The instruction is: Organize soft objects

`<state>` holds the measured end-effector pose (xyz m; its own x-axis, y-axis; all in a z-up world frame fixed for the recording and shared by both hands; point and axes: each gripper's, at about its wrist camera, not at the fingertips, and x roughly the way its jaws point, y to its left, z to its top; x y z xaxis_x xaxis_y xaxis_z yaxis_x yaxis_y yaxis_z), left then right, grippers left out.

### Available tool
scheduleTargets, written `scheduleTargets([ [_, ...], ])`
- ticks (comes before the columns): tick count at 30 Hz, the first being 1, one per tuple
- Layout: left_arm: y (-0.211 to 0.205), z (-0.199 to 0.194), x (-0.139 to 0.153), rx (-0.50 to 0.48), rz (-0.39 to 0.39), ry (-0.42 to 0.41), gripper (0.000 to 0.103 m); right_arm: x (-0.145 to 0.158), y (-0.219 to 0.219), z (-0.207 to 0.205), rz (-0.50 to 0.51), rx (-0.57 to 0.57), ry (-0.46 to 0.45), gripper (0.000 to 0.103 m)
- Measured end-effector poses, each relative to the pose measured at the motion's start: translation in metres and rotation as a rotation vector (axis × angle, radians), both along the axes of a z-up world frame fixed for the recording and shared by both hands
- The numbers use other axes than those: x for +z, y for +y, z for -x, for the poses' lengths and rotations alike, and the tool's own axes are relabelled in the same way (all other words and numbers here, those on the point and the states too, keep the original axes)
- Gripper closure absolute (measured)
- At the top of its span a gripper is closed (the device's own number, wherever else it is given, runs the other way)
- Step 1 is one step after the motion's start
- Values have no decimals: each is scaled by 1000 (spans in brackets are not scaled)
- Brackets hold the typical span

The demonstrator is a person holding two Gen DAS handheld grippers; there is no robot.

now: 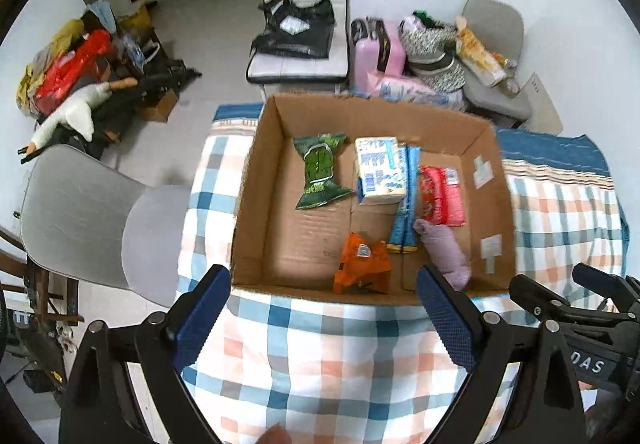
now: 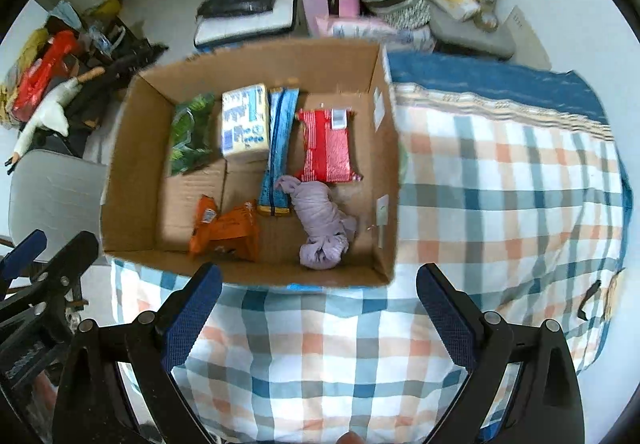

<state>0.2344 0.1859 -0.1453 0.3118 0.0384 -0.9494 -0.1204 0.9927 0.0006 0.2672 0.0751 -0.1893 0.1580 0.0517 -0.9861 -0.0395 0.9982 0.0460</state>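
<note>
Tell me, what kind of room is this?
Probably a lived-in home room: a checked cloth covers the table, chairs hold bags, and a pink suitcase stands by the wall.

Cardboard box (image 2: 120, 180) of soft packets on checked cloth (image 2: 500, 172), beyond wide-open, empty right gripper (image 2: 318, 308).

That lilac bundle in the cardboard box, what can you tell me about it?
The lilac bundle looks like soft, wrinkled cloth rolled and twisted into a lump, with a knotted end. It lies on the floor of the cardboard box, near the front right corner. One end rests against the red packet and the blue packet. Neither gripper touches it.
</note>
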Motion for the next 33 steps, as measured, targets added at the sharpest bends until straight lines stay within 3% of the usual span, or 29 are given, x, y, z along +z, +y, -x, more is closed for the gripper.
scheduleTargets([
  [9,-11,52,86,-12,-17,-168,8,96,-15,73,-4,-7,-190,3],
  [16,-17,81,131,-15,-44,-249,8,152,-20,112,11,-10,-308,3],
  [25,-18,103,153,1,-54,-287,8,196,-23,137,30,-18,-397,3],
  [33,-20,112,159,4,-60,-303,8,207,-27,144,33,-23,-412,3],
])
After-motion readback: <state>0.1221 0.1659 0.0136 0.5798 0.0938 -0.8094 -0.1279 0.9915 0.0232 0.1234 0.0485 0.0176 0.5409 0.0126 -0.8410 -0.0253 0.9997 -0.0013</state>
